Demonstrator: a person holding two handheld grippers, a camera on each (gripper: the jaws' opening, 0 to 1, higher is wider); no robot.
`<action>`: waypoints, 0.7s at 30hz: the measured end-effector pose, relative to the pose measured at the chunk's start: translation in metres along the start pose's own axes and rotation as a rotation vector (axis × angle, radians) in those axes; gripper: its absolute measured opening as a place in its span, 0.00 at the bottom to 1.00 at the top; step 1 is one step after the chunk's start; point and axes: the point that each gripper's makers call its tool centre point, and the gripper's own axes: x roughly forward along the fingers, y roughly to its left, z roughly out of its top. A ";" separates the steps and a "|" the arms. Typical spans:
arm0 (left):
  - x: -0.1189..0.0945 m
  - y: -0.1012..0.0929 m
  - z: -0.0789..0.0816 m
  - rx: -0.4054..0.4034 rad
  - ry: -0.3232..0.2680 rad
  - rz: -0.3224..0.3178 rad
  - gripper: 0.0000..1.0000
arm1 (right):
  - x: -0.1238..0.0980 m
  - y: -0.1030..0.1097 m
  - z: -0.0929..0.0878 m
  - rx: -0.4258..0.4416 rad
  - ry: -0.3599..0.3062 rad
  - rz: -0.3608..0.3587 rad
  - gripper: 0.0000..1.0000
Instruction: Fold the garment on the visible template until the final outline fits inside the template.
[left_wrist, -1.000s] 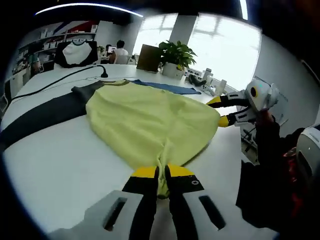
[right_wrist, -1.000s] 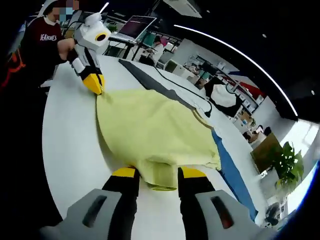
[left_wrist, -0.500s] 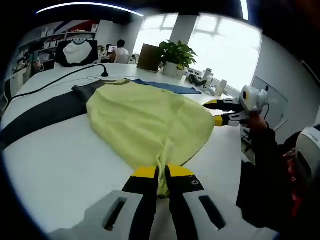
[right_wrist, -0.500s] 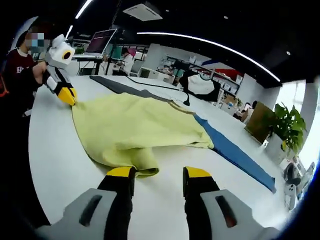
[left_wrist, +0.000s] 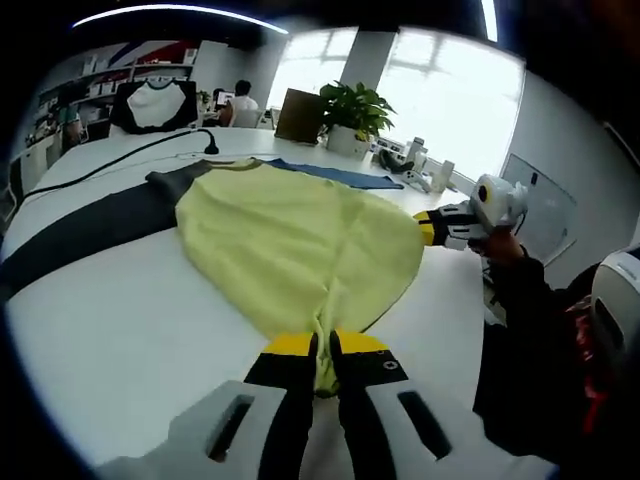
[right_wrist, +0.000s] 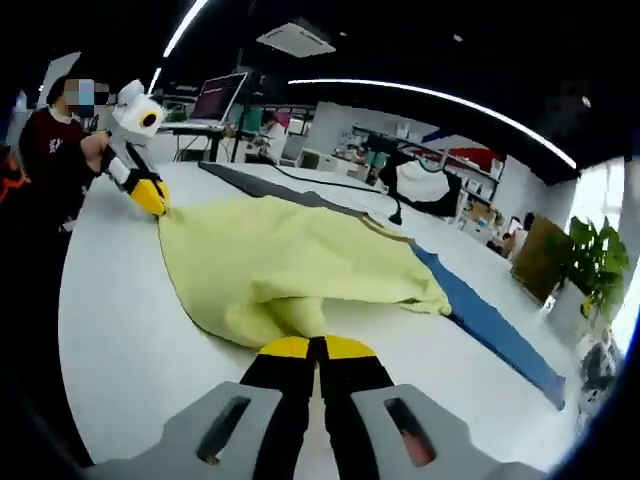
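A yellow garment (left_wrist: 300, 240) lies spread on the white table (left_wrist: 120, 330), partly over a blue template mat (left_wrist: 345, 176). My left gripper (left_wrist: 322, 352) is shut on the garment's near end, which bunches between its jaws. In the same view my right gripper (left_wrist: 428, 228) comes in from the right, jaws together at the garment's far edge. In the right gripper view the garment (right_wrist: 290, 265) lies ahead, with the right gripper (right_wrist: 318, 348) shut on its near edge. The left gripper (right_wrist: 152, 196) holds the far corner, and the blue mat (right_wrist: 490, 322) runs off to the right.
A dark grey strip (left_wrist: 90, 225) and a black cable (left_wrist: 130, 155) cross the table beyond the garment. A potted plant (left_wrist: 350, 115) and small items stand at the far edge. The person's sleeve (left_wrist: 530, 300) is at the right. The table edge (right_wrist: 70, 330) runs close by.
My right gripper, open half a second ago, has moved in and shut on the garment's edge. The left gripper has kept its hold and not moved.
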 end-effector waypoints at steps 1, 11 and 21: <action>-0.001 0.001 0.000 0.000 -0.002 0.002 0.05 | 0.000 0.004 0.002 0.011 -0.010 0.011 0.00; -0.004 0.004 0.005 0.012 -0.021 0.021 0.05 | -0.030 -0.022 -0.005 -0.040 0.062 -0.100 0.00; -0.008 -0.004 0.008 0.061 -0.025 0.010 0.06 | -0.076 -0.021 -0.004 -0.140 0.137 -0.128 0.00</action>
